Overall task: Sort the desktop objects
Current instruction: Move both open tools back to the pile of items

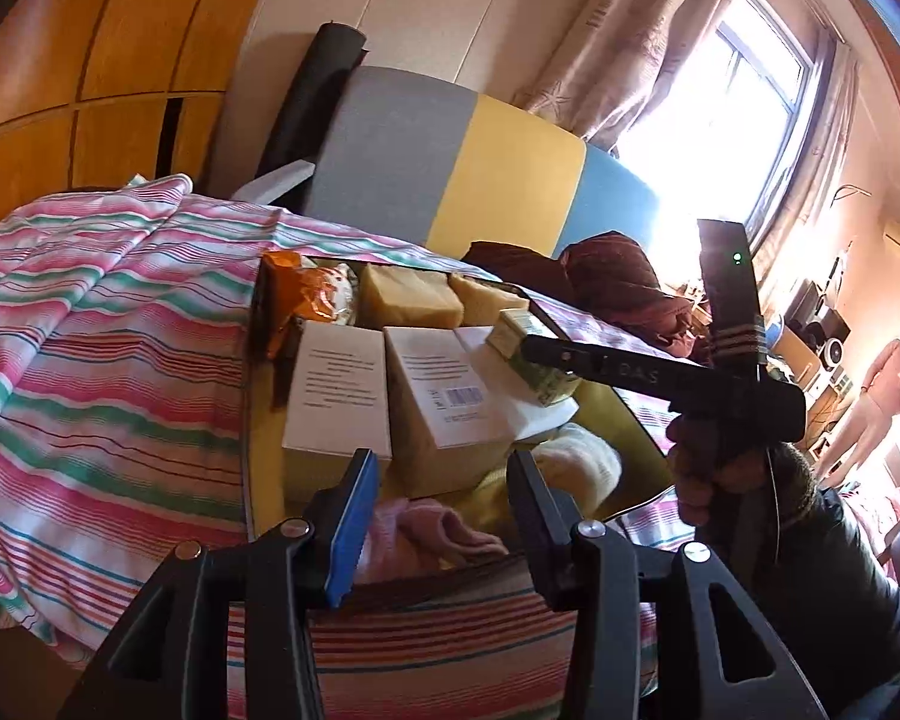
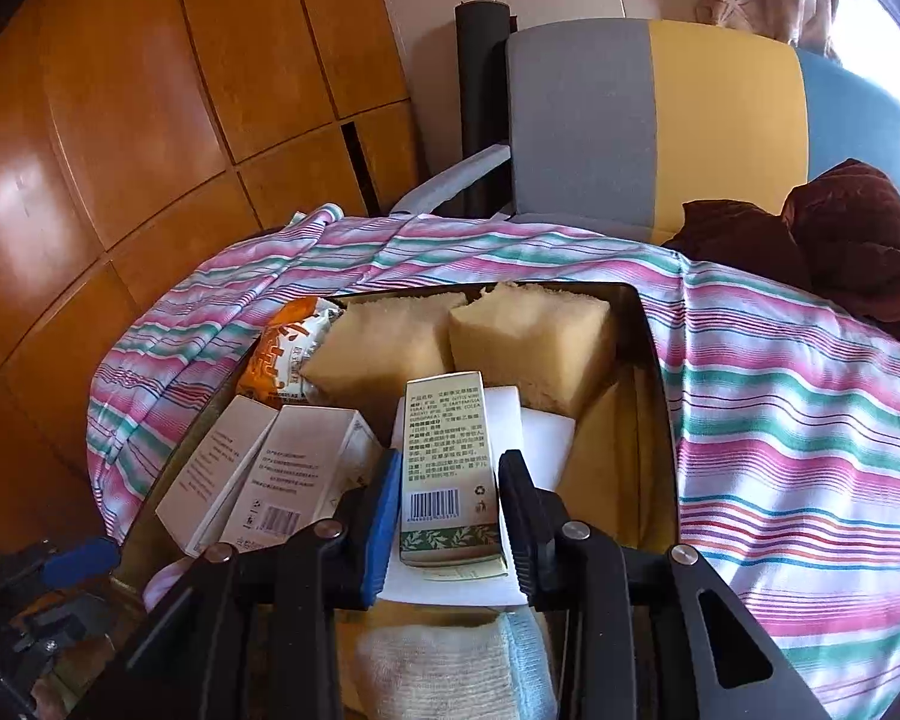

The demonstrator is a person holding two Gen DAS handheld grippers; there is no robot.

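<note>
Right gripper (image 2: 450,510): its fingers are closing narrowly around the green-banded carton (image 2: 447,474), one pad on each long side; whether the carton is resting on the white box (image 2: 540,438) beneath or being lifted, I cannot tell.
Left gripper (image 1: 438,516): its fingers are standing wide and holding nothing, hovering over the near edge of the tray (image 1: 642,420) above a pink cloth (image 1: 426,534).
Near end of tray: a cream-and-blue folded cloth (image 2: 450,666) is lying at 6 o'clock of the carton in the right wrist view.
Middle of tray: two white printed boxes (image 2: 258,474) are leaning side by side at 9 o'clock of the carton.
Far end of tray: two yellow sponge blocks (image 2: 468,348) are sitting together at 12 o'clock, with an orange snack packet (image 2: 282,354) at 10 o'clock.
Beyond: the striped bedsheet (image 2: 780,420) is surrounding the tray; nothing loose is showing on it nearby.
Progress: the sorting is looking far along, like items already lying grouped; placing this carton seems to be what is remaining.
</note>
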